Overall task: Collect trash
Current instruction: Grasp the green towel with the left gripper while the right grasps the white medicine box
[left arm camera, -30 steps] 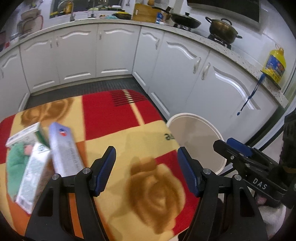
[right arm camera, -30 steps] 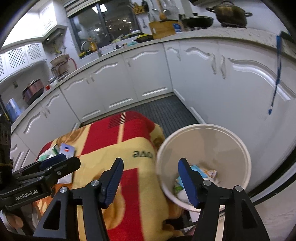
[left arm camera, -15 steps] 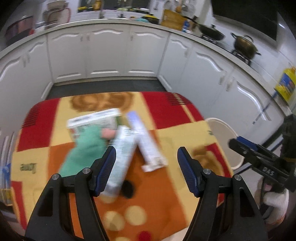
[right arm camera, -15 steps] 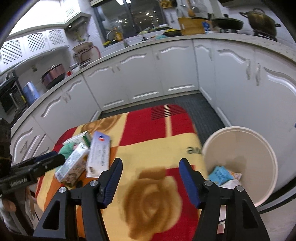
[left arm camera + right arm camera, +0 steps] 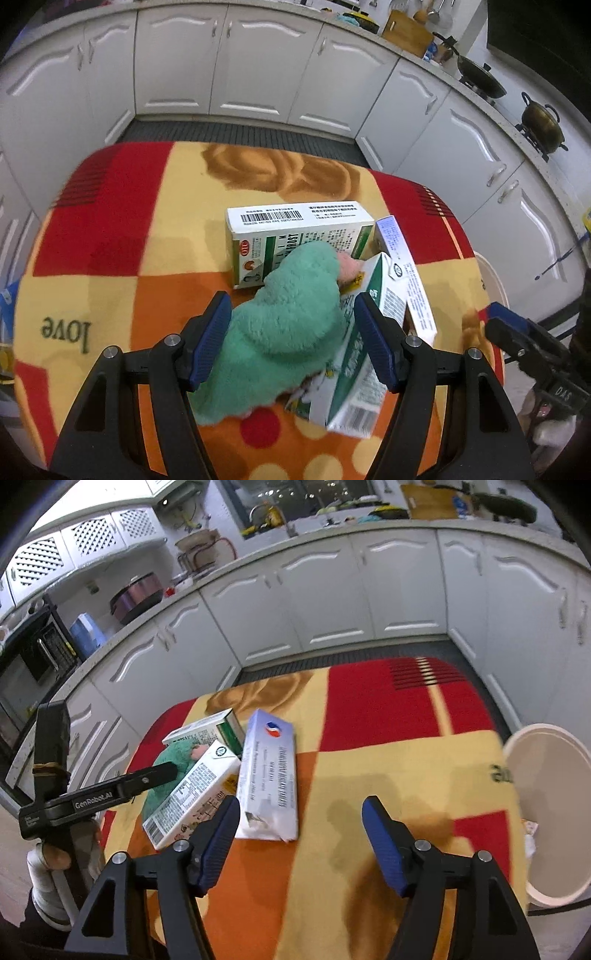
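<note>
A pile of trash lies on the blanket-covered table (image 5: 110,229): a fuzzy green plush item (image 5: 284,325) with a pink tip, a white and green medicine box (image 5: 295,229) behind it, a tilted white and green carton (image 5: 358,362) at its right, and a pale blue-white box (image 5: 410,280). My left gripper (image 5: 293,339) is open, its jaws on either side of the plush item. My right gripper (image 5: 301,834) is open and empty, just right of the carton (image 5: 192,797) and in front of the blue-white box (image 5: 269,775). The white bin (image 5: 550,812) stands at the table's right edge.
White kitchen cabinets (image 5: 258,62) curve around the table. Pots sit on the stove (image 5: 539,122) at the right counter. A microwave (image 5: 26,661) and a cooker (image 5: 136,594) stand on the left counter. A dark mat (image 5: 369,653) covers the floor beyond the table.
Both grippers swung left, away from the bin. My left gripper moved forward and down until its open jaws came around the green plush item. My right gripper now faces the boxes.
</note>
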Demonstrator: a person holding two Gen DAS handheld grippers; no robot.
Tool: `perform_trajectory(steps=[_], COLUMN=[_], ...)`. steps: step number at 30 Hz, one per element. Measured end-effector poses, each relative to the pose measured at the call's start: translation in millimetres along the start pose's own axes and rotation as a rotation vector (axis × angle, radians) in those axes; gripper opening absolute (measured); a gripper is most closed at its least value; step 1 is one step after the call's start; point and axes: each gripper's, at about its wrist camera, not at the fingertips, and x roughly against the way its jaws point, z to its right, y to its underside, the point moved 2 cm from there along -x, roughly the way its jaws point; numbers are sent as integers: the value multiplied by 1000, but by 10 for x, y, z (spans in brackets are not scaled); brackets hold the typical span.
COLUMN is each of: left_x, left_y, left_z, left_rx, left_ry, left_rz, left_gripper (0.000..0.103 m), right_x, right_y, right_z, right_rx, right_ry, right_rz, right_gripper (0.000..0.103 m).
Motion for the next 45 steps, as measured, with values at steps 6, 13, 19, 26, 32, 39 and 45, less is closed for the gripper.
perform_trajectory(steps=[6, 13, 19, 26, 32, 39, 45], left_x=[-213, -133, 2, 282, 372, 566, 713], left_y=[-13, -4, 11, -61, -57, -17, 20], left_z=[-64, -118, -118, -224, -270, -217, -53], left_rx=[9, 2, -7, 8, 21, 16, -13], left_ry=[10, 55, 53, 54, 49, 47, 51], left_rz=[-28, -27, -4, 57, 71, 103, 128], left_gripper=[66, 50, 48, 47, 47, 47, 47], right_x=[-400, -752, -850, -624, -533, -749, -489], right_y=[-60, -117, -140, -60, -22, -60, -30], right_z=[-41, -32, 2, 21, 126, 32, 90], right_rx=[-16, -37, -58, 30, 66, 88, 76], right_ry=[-41, -87, -111, -37, 48, 78, 60], right_rz=[-75, -134, -126, -114, -145, -129, -73], right_gripper=[66, 66, 46, 44, 53, 54, 44])
